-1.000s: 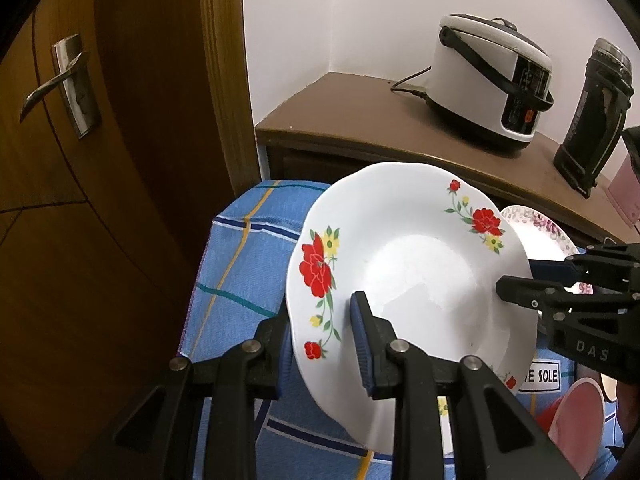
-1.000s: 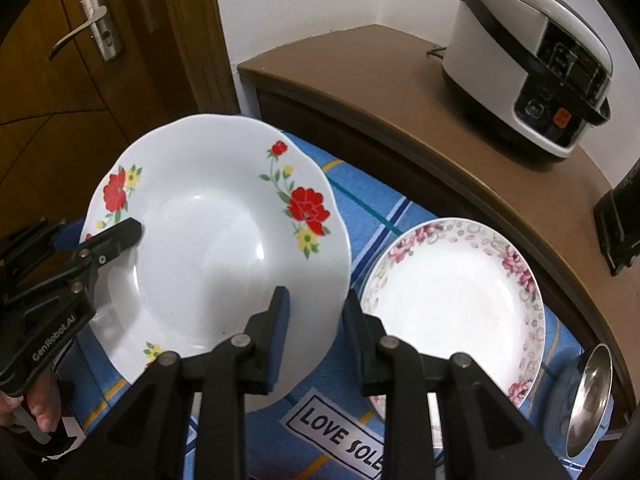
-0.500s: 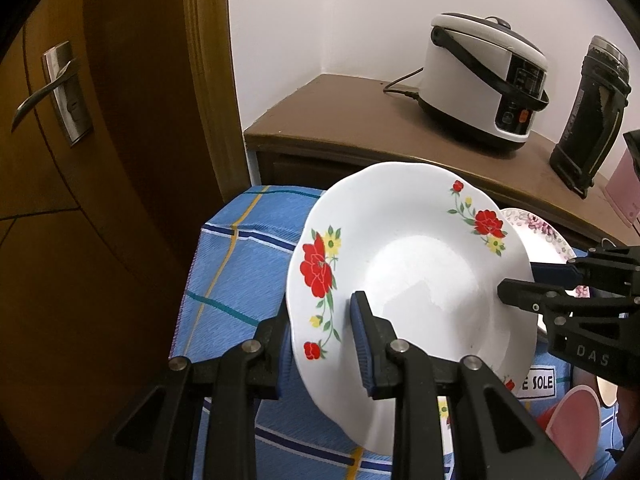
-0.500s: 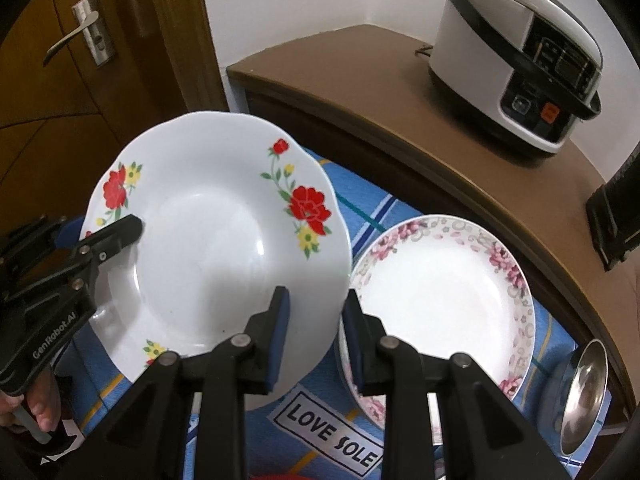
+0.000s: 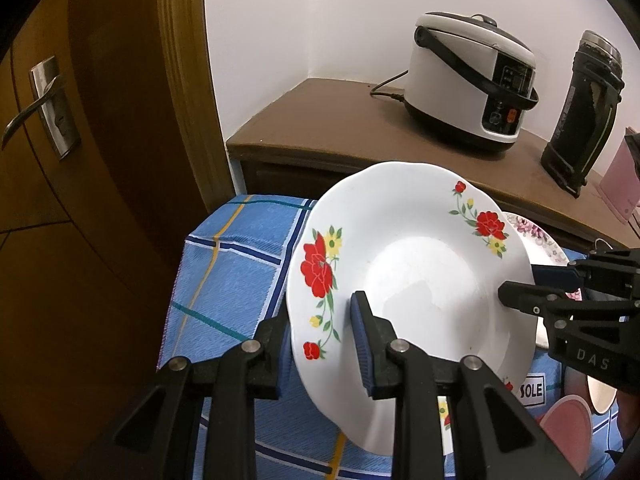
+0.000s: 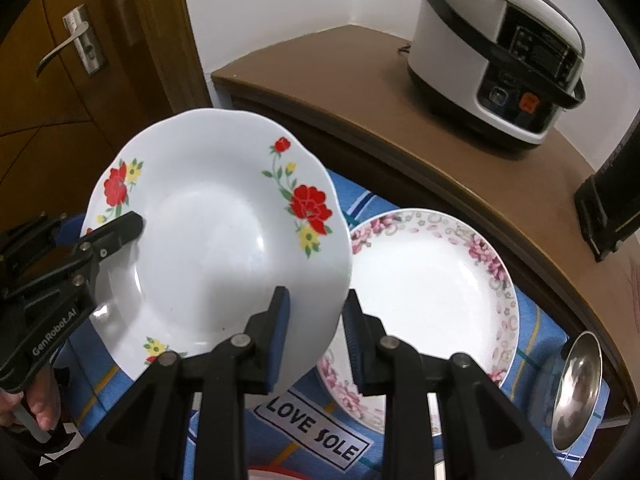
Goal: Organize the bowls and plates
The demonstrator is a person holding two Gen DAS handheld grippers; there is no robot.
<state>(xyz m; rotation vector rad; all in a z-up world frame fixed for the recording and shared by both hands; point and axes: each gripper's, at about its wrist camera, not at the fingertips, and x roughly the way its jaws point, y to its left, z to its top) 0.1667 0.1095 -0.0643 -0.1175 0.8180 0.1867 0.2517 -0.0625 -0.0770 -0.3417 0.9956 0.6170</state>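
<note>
A white plate with red flowers (image 5: 416, 280) (image 6: 216, 240) is held in the air above the blue cloth by both grippers. My left gripper (image 5: 320, 340) is shut on its near-left rim; it shows in the right wrist view (image 6: 120, 232). My right gripper (image 6: 314, 320) is shut on the opposite rim; it shows in the left wrist view (image 5: 520, 284). A white plate with pink flowers (image 6: 432, 288) lies on the cloth to the right, its edge partly under the held plate (image 5: 536, 236).
A blue checked cloth (image 5: 232, 264) covers the table. A brown sideboard (image 6: 360, 92) behind carries a rice cooker (image 6: 496, 48) and a black flask (image 5: 584, 112). A steel bowl (image 6: 576, 384) and a pink bowl (image 5: 568, 424) sit at the right. A wooden door (image 5: 60, 160) stands left.
Both grippers have lifted the red-flower plate a little higher and toward the right, over the edge of the pink-flower plate. The grips are unchanged.
</note>
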